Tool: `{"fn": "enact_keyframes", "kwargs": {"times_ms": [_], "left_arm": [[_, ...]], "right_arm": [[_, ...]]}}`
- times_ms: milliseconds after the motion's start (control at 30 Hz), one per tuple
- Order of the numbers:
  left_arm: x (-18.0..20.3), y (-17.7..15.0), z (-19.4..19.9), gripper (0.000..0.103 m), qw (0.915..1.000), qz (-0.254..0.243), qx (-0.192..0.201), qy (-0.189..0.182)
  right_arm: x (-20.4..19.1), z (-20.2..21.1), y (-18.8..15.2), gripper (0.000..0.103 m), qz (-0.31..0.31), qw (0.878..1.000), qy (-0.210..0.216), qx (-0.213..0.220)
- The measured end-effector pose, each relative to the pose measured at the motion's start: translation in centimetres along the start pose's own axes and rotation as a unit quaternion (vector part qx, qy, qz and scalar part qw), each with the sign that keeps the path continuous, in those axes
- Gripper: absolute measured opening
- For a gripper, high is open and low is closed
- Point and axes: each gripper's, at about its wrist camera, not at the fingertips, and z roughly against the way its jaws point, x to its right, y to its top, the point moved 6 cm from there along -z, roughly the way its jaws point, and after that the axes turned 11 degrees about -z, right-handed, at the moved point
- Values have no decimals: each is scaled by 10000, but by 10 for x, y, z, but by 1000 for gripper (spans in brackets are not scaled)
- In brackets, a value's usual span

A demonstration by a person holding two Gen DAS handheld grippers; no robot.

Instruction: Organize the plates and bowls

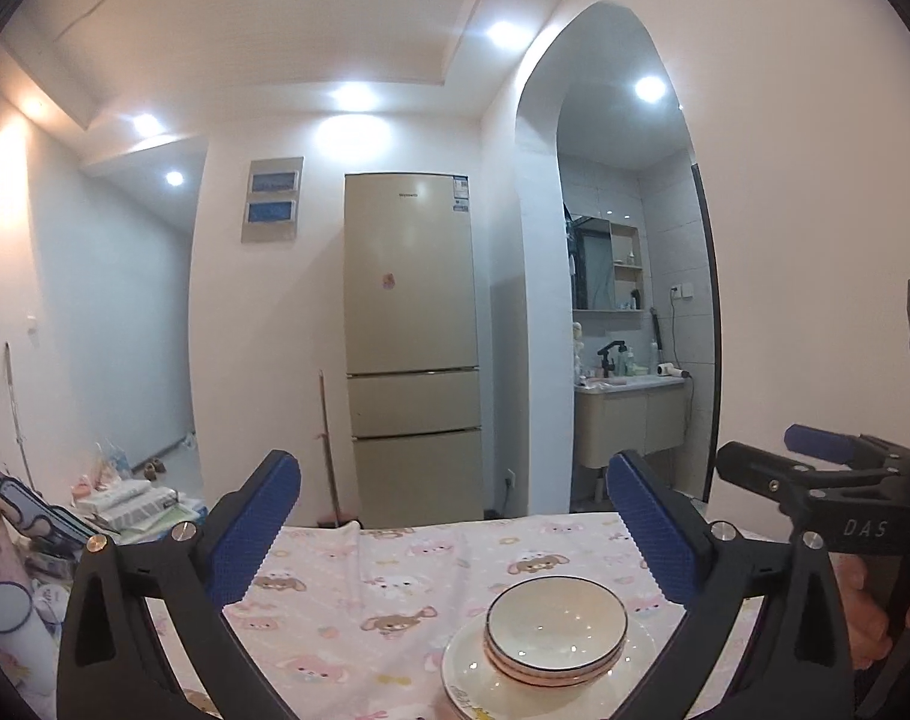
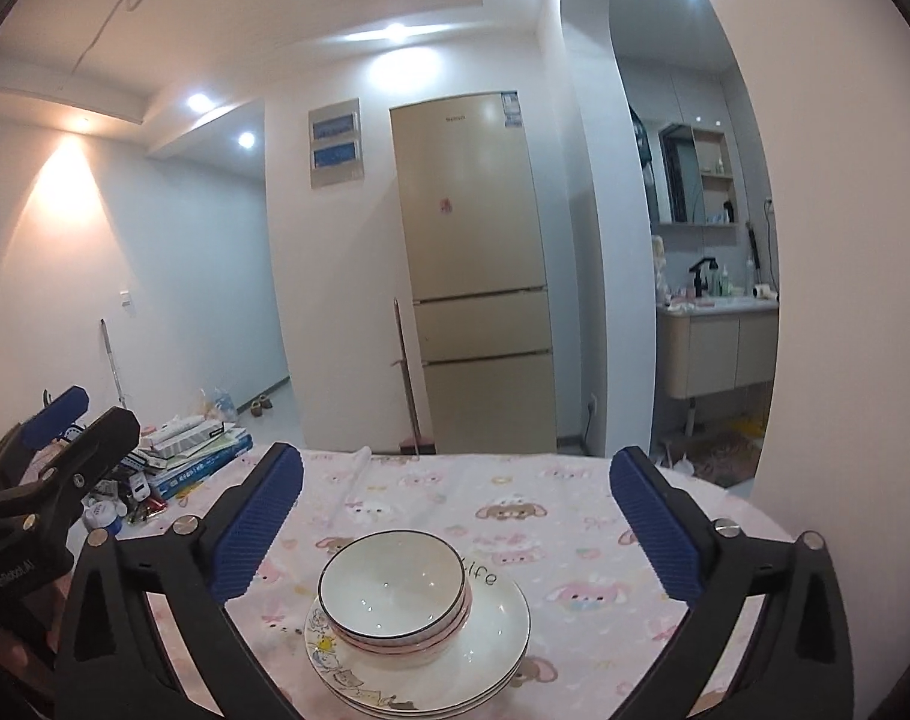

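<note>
Two cream bowls with dark rims [image 1: 556, 630] [image 2: 395, 591] are nested on a stack of cream plates [image 1: 473, 675] [image 2: 497, 630], on a table with a pink animal-print cloth [image 1: 383, 576] [image 2: 545, 516]. My left gripper [image 1: 455, 498] hangs open above and behind the stack, nothing between its blue pads [image 1: 257, 522]. My right gripper [image 2: 455, 492] is open too, raised over the stack with empty jaws. Each gripper shows at the edge of the other's view: the right one [image 1: 809, 456], the left one [image 2: 71, 420].
A beige fridge [image 1: 413, 348] stands against the far wall past the table. An arched doorway on the right leads to a washbasin [image 1: 629, 384]. Books and clutter [image 2: 197, 444] are piled at the table's left side. A hand [image 1: 875, 618] holds the right tool.
</note>
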Motion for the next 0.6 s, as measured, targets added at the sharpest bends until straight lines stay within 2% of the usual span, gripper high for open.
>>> {"fn": "enact_keyframes", "kwargs": {"times_ms": [100, 267, 433, 600], "left_arm": [[-4, -2, 6, 103, 9999, 63, 92, 16], [-4, -16, 14, 103, 9999, 93, -32, -128], [-7, -35, 20, 103, 9998, 171, -70, 49], [-9, -65, 18, 103, 9987, 435, -227, -114]], "right_arm": [[-3, 3, -2, 102, 3, 9999, 93, 101], [1, 11, -9, 102, 97, 9986, -274, 449], [4, 16, -20, 102, 60, 9977, -312, 592], [9, 20, -39, 102, -15, 9954, -578, 759]]}}
